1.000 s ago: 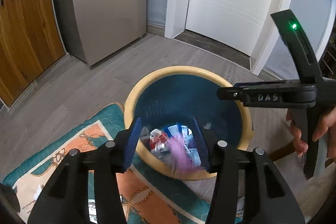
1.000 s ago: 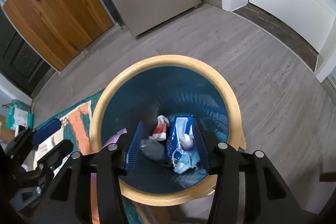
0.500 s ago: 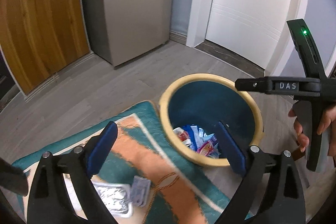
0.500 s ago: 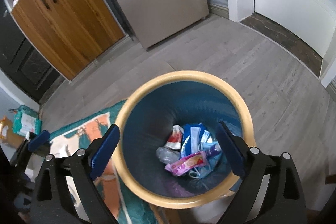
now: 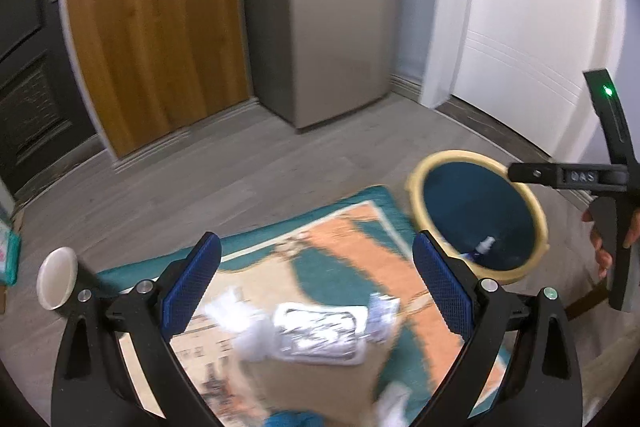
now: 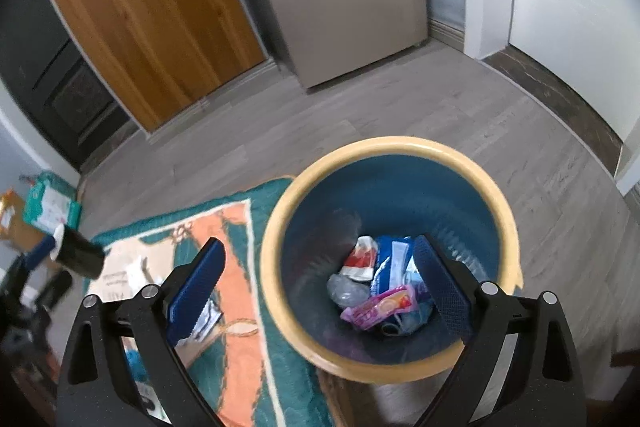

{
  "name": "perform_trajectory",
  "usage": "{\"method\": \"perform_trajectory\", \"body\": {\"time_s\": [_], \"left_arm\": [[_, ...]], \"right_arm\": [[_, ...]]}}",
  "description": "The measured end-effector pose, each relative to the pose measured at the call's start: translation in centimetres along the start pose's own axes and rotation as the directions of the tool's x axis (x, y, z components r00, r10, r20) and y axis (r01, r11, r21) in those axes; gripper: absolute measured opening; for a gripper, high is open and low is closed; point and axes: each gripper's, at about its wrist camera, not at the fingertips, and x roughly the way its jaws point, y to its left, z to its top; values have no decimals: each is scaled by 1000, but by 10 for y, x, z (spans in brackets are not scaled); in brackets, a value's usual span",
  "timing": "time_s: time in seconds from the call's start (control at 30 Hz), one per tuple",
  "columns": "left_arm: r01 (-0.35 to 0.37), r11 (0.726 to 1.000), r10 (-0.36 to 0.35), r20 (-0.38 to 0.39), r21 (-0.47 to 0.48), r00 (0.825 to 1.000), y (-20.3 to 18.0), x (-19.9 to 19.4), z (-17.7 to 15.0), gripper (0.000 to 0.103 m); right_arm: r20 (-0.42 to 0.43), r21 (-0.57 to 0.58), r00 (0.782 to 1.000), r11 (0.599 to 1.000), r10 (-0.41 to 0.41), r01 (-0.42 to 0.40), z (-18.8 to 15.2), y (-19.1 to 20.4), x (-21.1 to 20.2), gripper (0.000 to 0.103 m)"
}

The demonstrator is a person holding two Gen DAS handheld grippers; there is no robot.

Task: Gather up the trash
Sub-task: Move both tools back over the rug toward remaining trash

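My left gripper [image 5: 316, 287] hangs open and empty over the patterned rug [image 5: 352, 247]. Below it lie a silver foil packet [image 5: 316, 335], a crumpled white tissue [image 5: 248, 323] and a small wrapper [image 5: 382, 311]. The blue bin with a cream rim [image 5: 416, 183] stands to the right. My right gripper [image 6: 318, 289] is open and empty above the bin's rim [image 6: 400, 143]. Inside the bin lie a pink wrapper [image 6: 380, 307], a blue packet [image 6: 392, 259], a red-and-white wrapper [image 6: 360, 255] and a grey crumpled piece [image 6: 346, 289].
A black cup with a white lid [image 5: 56, 283] lies at the rug's left edge. More white tissue [image 5: 392, 403] and something blue [image 5: 288, 419] sit near the bottom. A green pack [image 6: 48, 203] lies on the floor. A wooden cabinet [image 5: 160, 27], fridge [image 5: 336, 19] and white door [image 5: 520, 7] stand behind.
Both grippers opened: the pink wrapper left my left one and the blue packet my right one, and both now lie in the bin. My left gripper swung left over the rug.
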Motion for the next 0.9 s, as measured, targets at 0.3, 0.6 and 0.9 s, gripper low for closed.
{"method": "perform_trajectory", "body": {"time_s": [0.3, 0.6, 0.9], "left_arm": [[-101, 995, 100, -21, -23, 995, 58, -31, -28, 95], [-126, 989, 119, -80, -79, 990, 82, -46, -67, 95], [-162, 986, 155, -149, -30, 977, 80, -43, -107, 95]], "right_arm": [[-66, -66, 997, 997, 32, -36, -18, 50, 11, 95], [-128, -168, 992, 985, 6, -28, -67, 97, 19, 95], [-173, -221, 984, 975, -32, -7, -129, 136, 36, 95]]}}
